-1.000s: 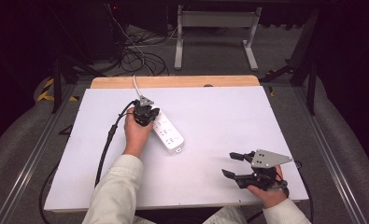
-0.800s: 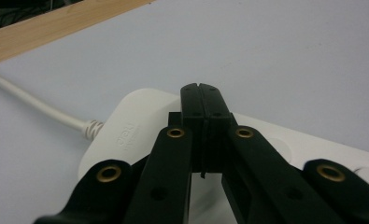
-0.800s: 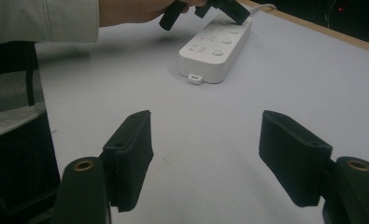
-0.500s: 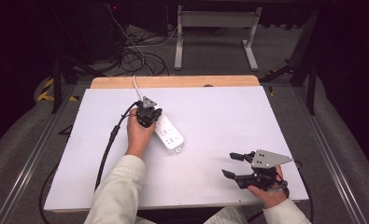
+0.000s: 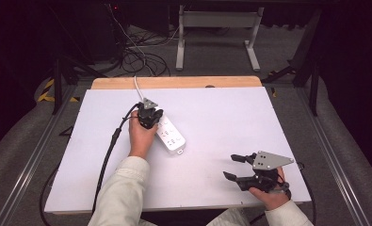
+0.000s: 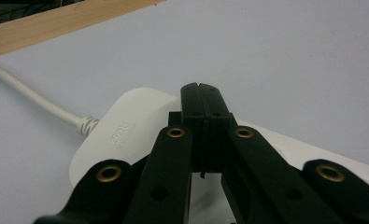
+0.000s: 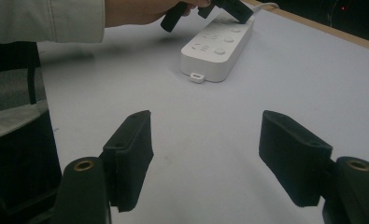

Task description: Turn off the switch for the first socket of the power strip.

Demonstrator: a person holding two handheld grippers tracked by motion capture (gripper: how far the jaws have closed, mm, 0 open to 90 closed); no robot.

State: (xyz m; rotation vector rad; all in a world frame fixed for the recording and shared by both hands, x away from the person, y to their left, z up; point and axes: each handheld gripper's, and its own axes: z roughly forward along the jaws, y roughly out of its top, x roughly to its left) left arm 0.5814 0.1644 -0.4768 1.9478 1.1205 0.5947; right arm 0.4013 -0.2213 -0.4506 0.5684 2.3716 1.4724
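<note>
From up top, the left gripper (image 5: 148, 114) sits with its tips down on the cord end of the white power strip (image 5: 172, 136), jaws closed with nothing between them, so I'd guess it's pressing a button or pinning the strip down, not picking it up. The strip lies slantwise on the white table (image 5: 212, 113), its cord (image 5: 137, 84) running off past the far wooden edge. The right gripper (image 5: 238, 167) hangs well apart, near the table's front edge, jaws wide open and empty, probably just waiting

Left gripper view: the two black jaws meet flat together, tips resting on the rounded end of the power strip (image 6: 126, 135) right where the cord (image 6: 28, 93) comes in. Nothing pinched

Right gripper view: its pads (image 7: 131, 154) stand far apart over bare table, with the power strip (image 7: 219, 51) straight ahead and the left gripper (image 7: 233, 9) on the strip's far end. The sleeve (image 7: 46, 18) and hand come across the top left. Nothing lies between the open jaws and the strip, so the path looks free; only that other arm might crowd things at the far end
</note>
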